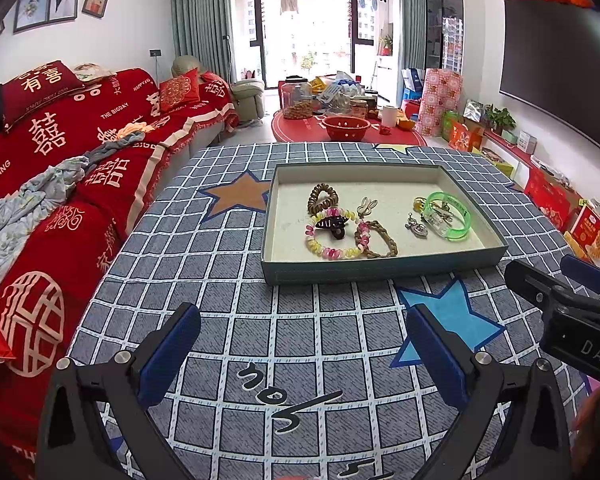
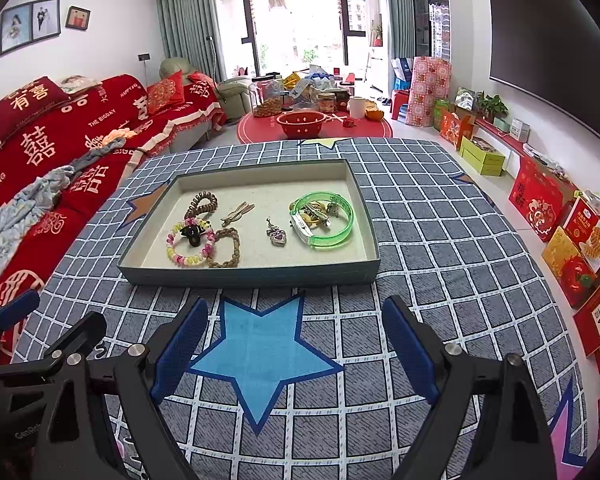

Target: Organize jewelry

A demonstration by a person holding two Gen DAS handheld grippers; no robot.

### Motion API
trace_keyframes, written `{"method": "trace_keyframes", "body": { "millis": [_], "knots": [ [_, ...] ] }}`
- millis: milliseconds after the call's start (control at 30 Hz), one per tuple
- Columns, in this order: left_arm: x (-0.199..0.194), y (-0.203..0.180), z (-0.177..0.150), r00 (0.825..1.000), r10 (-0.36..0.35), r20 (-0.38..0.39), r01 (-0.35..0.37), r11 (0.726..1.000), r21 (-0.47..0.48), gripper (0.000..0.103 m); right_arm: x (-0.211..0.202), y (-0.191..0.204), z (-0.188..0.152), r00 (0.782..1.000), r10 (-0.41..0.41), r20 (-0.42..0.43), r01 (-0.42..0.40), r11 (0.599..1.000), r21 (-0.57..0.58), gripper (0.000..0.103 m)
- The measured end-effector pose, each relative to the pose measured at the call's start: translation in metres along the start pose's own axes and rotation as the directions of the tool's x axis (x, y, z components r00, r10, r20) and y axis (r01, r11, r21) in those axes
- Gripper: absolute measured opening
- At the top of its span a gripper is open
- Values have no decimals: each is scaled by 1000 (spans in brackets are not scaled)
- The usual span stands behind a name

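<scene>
A shallow grey-green tray (image 1: 380,270) (image 2: 252,274) rests on the checked cloth ahead of both grippers. Inside lie a pastel bead bracelet (image 1: 332,254) (image 2: 188,258) with a dark hair claw (image 1: 332,226) (image 2: 191,233) in it, a brown coil tie (image 1: 322,196) (image 2: 202,202), a braided brown ring (image 1: 382,238) (image 2: 226,246), a silver heart pendant (image 1: 416,226) (image 2: 277,237) and a green bangle (image 1: 448,216) (image 2: 324,220) around small clips. My left gripper (image 1: 302,344) hovers open and empty short of the tray. Equally open and empty, my right gripper (image 2: 296,340) hangs over a blue star.
The table's checked cloth (image 1: 260,360) (image 2: 440,240) fills the foreground. A red-covered sofa (image 1: 60,160) (image 2: 40,152) runs along the left. Red and yellow gift boxes (image 2: 572,248) line the floor at right. A cluttered red round table (image 1: 340,120) stands beyond.
</scene>
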State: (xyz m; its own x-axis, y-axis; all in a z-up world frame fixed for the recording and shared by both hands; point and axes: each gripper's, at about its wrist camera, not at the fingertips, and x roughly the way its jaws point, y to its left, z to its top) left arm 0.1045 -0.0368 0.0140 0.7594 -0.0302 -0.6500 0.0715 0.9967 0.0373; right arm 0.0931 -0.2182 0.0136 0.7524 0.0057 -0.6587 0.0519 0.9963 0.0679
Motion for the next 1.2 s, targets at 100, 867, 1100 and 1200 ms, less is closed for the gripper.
{"method": "trace_keyframes", "body": {
  "millis": [100, 867, 1100, 1200],
  "knots": [
    [-1, 0, 0, 1000, -2, 0, 2, 1000, 1, 103, 0, 0, 0, 1000, 0, 0, 0, 1000, 1, 91],
    [0, 0, 1, 1000, -1, -1, 1, 1000, 0, 103, -2, 6, 0, 1000, 6, -1, -6, 1000, 4, 91],
    [0, 0, 1, 1000, -2, -1, 2, 1000, 0, 103, -2, 4, 0, 1000, 7, -2, -7, 1000, 6, 91],
    [0, 0, 1, 1000, 2, -1, -2, 1000, -1, 103, -2, 4, 0, 1000, 8, -2, -8, 1000, 5, 91]
  ]
}}
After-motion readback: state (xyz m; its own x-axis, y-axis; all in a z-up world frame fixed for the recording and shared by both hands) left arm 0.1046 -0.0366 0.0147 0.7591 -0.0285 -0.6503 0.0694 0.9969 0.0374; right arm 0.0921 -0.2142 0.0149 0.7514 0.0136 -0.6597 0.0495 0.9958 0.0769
